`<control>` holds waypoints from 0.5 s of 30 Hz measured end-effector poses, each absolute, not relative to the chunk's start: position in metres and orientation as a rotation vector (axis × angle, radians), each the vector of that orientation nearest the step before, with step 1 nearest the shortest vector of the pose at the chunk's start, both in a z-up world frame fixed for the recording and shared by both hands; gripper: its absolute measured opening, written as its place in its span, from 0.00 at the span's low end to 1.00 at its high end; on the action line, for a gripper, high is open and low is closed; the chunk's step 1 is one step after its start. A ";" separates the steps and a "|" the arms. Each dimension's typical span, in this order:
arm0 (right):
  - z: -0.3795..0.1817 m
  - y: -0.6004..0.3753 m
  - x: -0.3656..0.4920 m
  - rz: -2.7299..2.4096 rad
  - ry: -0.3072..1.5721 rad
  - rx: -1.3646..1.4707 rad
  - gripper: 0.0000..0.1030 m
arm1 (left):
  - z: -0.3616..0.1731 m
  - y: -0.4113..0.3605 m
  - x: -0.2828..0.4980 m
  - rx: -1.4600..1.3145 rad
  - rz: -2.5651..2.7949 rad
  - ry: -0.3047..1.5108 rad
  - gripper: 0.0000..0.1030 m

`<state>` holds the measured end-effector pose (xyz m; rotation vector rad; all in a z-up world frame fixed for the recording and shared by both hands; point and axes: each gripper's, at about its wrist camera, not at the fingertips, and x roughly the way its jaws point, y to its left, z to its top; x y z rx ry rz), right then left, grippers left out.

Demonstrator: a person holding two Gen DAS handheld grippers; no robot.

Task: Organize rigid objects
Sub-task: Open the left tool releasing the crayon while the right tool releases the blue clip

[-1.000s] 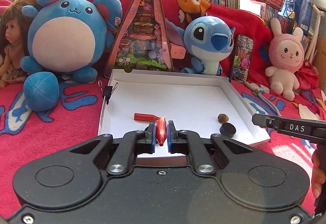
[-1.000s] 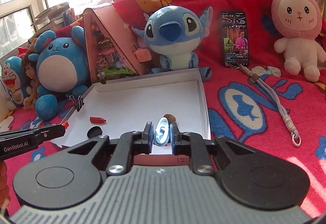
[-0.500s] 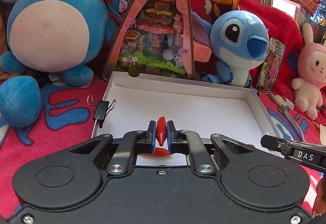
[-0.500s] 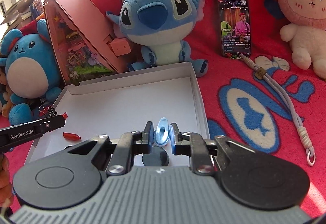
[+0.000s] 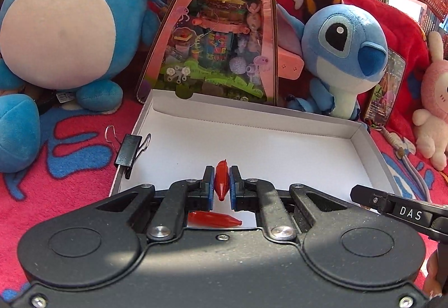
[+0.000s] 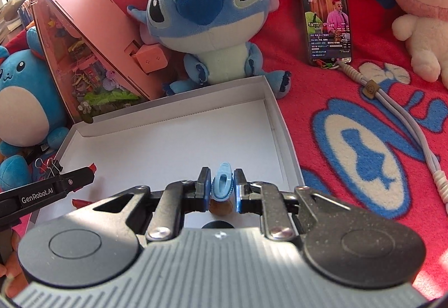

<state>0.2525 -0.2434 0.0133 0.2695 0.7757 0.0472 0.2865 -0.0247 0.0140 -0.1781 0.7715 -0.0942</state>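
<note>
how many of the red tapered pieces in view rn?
2. One red piece is clamped in the left tool; the other red piece lies on the white box floor just beneath it. More may be hidden behind the tools.

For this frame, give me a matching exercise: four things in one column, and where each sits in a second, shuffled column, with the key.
Things:
1. red capsule-shaped piece
2. light blue clip
3. black binder clip
4. phone

Places:
A. clamped on the left wall of the white box
B. leaning on the red blanket beside the pink rabbit plush
C. held in the left gripper
D. held in the right gripper

Pairs: 1-C, 2-D, 3-A, 4-B
</note>
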 end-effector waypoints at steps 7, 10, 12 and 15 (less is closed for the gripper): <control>0.007 -0.236 0.257 0.048 0.769 0.242 0.20 | 0.007 -0.026 0.289 -0.172 -0.082 0.791 0.10; 0.005 -0.234 0.257 0.050 0.769 0.235 0.20 | 0.006 -0.026 0.286 -0.166 -0.086 0.790 0.10; 0.005 -0.234 0.257 0.055 0.769 0.226 0.20 | 0.006 -0.026 0.284 -0.166 -0.096 0.792 0.10; 0.004 -0.234 0.254 0.061 0.768 0.221 0.20 | 0.006 -0.026 0.281 -0.171 -0.107 0.796 0.10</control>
